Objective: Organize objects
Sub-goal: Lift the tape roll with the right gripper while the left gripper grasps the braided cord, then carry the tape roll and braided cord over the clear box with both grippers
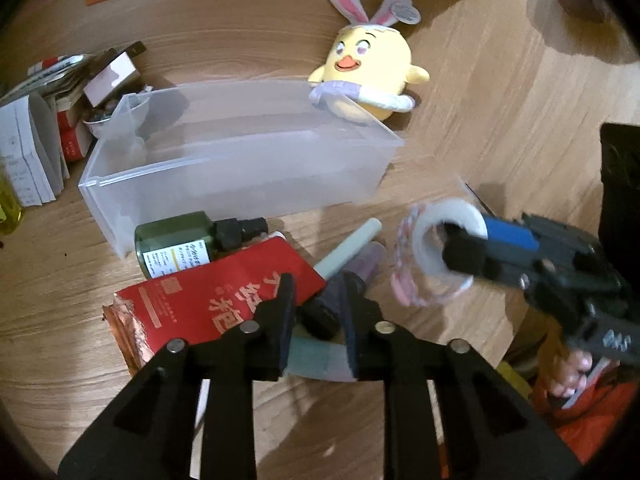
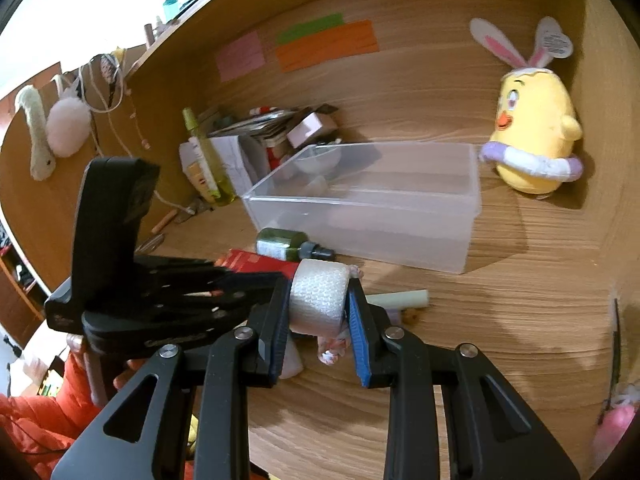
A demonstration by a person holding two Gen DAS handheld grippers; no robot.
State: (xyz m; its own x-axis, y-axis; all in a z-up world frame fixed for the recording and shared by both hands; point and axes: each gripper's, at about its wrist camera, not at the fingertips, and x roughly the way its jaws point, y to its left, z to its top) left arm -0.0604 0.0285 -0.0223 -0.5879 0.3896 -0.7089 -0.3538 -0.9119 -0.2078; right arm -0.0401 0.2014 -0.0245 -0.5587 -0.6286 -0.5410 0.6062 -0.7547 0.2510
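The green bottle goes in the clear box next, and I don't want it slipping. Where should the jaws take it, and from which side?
Best across the round body of the green bottle, coming from above. It lies on its side in front of the clear box, its black cap pointing right in the right wrist view, partly resting on the red packet. The body is wider and straighter than the cap.

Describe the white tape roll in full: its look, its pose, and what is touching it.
The white tape roll is a short, wide ring with a textured, gauze-like outer surface and a hollow core. It is held off the wooden desk, clamped across its flat sides by the right hand-held gripper, one black finger and one blue-padded finger pressing on it. A pink and white braided loop hangs beside it.
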